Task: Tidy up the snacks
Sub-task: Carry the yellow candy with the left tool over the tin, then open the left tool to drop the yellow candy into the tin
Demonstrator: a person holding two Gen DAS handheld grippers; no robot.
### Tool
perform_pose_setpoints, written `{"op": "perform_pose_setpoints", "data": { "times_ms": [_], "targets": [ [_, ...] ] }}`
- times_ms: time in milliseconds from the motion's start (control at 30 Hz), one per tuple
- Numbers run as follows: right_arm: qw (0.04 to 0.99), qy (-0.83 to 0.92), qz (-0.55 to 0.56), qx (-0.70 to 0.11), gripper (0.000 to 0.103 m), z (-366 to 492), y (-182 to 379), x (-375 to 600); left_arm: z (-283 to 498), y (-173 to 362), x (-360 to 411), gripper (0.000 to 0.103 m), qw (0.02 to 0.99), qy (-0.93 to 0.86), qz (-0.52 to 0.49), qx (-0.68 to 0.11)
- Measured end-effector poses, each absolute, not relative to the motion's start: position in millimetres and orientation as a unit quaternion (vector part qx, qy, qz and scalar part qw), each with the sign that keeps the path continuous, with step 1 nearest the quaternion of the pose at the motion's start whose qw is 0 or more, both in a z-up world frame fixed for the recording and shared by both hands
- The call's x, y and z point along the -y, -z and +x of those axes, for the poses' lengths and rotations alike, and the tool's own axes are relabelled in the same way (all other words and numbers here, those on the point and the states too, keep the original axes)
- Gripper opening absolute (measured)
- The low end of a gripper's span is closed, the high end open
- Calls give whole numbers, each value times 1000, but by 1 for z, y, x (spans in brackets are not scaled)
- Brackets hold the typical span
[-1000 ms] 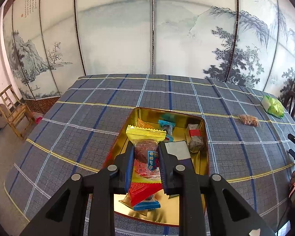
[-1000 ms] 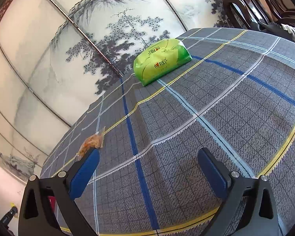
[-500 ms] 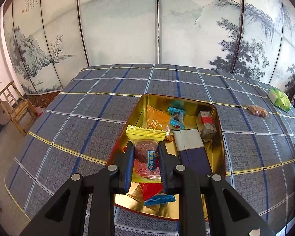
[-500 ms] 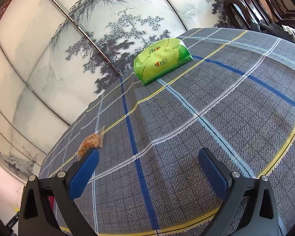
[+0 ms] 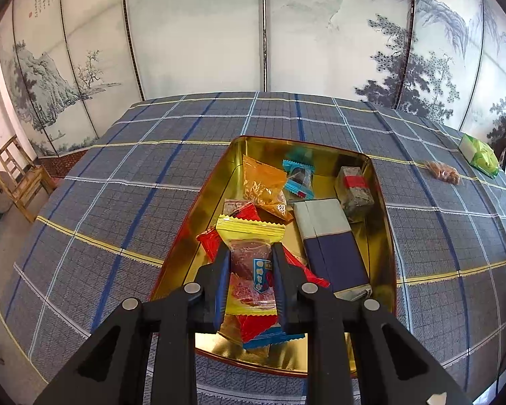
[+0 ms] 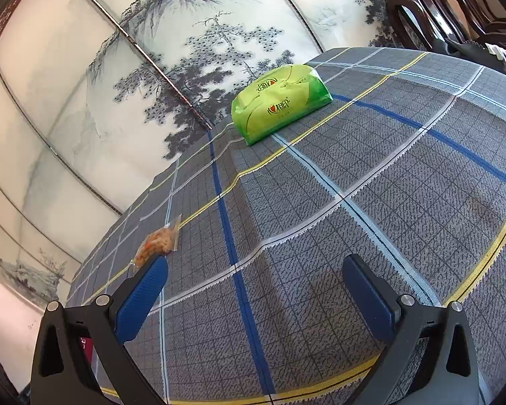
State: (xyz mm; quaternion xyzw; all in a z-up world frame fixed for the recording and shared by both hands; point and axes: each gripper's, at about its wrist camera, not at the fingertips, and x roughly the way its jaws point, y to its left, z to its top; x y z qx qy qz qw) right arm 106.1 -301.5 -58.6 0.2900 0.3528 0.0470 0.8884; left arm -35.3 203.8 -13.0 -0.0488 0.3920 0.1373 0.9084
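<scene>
While sinking over the plaid-covered worktop [image 5: 118,202], closing in on the gold tin [image 5: 377,202], now looming larger beneath and ahead of the left jaws than a second ago. Clamping the left gripper [image 5: 249,249] tight on the yellow-edged snack packet [image 5: 249,233], pads pressing both its sides, packet hanging just above the red wrappers [image 5: 209,239] under the jaws. Judging from this, nearing the drop: lowering a little more, then letting go inside the tin.

Keeping the right gripper [image 6: 253,270] spread wide and empty, gripping nothing, hovering over bare cloth exactly as a second ago.

Looking past the right jaws, seeing the green pack [image 6: 280,101] lying far ahead near the worktop's far edge. Seeing, ahead and right of the left jaws, the navy-and-grey box [image 5: 330,236] lying flat in the tin; farther ahead, the orange packet [image 5: 264,182], the grey block with a red band [image 5: 354,189] and the blue-wrapped sweet [image 5: 300,177].

Spotting the small loose snack bag [image 6: 157,244] just beyond the right gripper's left finger, outside the tin and probably waiting to be gathered next.
</scene>
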Motion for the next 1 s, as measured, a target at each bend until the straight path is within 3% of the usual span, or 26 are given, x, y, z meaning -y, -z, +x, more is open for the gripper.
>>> {"op": "perform_pose_setpoints", "data": {
  "times_ms": [633,900,933,967,1000],
  "targets": [
    [888,-47,290,-354,103,107,58,300,-27,33,-173,20,896,-68,-40,-436],
    [889,-45,283,-358,103,105,57,299,-27,36,-174,28,901,-61,-39,-427],
    [889,-44,279,-360,103,105,56,297,-27,37,-175,35,903,-59,-36,-425],
    [890,-42,274,-363,103,105,56,296,-26,39,-175,55,902,-60,-32,-426],
    [890,-38,267,-367,103,105,55,293,-25,43,-176,66,898,-66,-34,-434]
  ]
}}
